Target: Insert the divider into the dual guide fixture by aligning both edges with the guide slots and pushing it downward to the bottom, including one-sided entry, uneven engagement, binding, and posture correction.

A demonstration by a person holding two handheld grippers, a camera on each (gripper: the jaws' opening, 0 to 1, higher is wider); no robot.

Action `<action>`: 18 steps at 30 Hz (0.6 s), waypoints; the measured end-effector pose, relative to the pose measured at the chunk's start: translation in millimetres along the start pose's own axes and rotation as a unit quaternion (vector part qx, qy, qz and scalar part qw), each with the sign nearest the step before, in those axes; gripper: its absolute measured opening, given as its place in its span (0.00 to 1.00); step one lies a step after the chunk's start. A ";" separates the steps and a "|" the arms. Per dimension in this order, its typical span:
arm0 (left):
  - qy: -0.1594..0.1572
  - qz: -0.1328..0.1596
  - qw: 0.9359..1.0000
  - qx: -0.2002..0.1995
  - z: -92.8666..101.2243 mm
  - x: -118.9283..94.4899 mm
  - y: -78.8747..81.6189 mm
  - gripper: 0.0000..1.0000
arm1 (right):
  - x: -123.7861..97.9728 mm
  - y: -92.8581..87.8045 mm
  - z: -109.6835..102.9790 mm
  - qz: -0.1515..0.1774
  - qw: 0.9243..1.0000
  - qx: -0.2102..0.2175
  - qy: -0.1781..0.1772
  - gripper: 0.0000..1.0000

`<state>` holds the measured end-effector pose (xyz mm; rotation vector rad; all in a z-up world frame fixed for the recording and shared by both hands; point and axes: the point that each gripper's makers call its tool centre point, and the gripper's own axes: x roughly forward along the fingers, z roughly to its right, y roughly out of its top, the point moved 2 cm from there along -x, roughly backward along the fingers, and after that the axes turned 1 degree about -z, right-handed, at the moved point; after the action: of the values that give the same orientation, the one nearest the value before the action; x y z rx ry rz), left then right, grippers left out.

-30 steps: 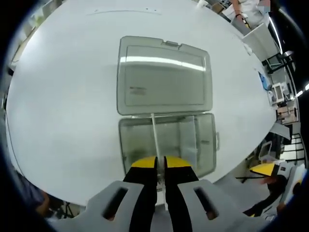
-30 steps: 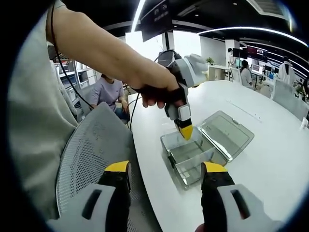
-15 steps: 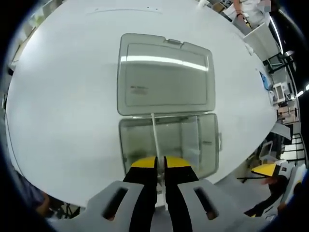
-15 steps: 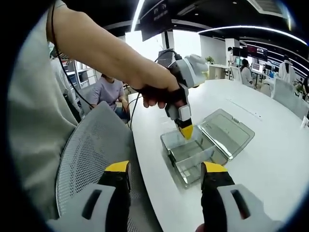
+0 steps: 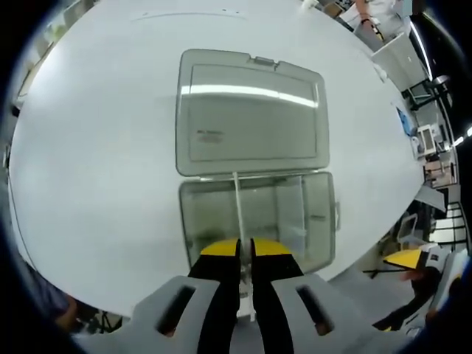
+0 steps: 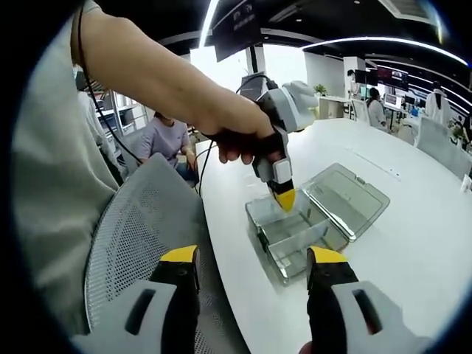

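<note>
My left claw [image 5: 245,251] pinches the divider [image 5: 237,206], standing partway into the open box [image 5: 318,221] on the desk [image 5: 96,147]; seating remains. At three o'clock, my right claw [image 6: 251,269] idles wide.

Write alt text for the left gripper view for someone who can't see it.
The left gripper, jaws shut on a thin clear divider, holds it edge-on over an open clear plastic box on a white table. The box's lid lies flat open on the far side.
</note>
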<state>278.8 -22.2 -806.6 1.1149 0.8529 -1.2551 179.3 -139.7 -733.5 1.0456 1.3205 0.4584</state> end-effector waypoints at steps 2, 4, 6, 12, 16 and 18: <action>0.001 0.000 1.000 0.000 0.0 -0.2 0.0 0.02 | 0.0 0.3 0.1 0.000 1.000 0.000 0.000 0.55; 0.001 -0.001 1.000 -0.001 -0.3 -0.2 0.2 0.02 | -0.1 0.6 0.2 0.001 1.000 0.000 0.001 0.55; 0.002 -0.001 1.000 0.000 -0.2 -0.3 0.1 0.02 | -0.1 0.5 0.3 0.000 1.000 -0.001 0.001 0.55; 0.003 -0.002 1.000 0.000 0.3 -0.2 0.0 0.02 | -0.7 0.0 0.1 0.001 1.000 0.000 0.001 0.55; 0.004 -0.002 1.000 0.000 0.9 0.4 -0.5 0.02 | -0.8 -0.6 0.0 0.001 1.000 0.001 0.001 0.55; 0.005 -0.002 1.000 0.001 1.6 0.3 -0.9 0.02 | -1.0 -1.0 -0.4 0.001 1.000 0.001 0.001 0.55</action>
<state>277.9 -23.8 -806.6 1.1231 0.8622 -1.2536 178.4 -140.9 -733.7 1.0477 1.3231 0.4600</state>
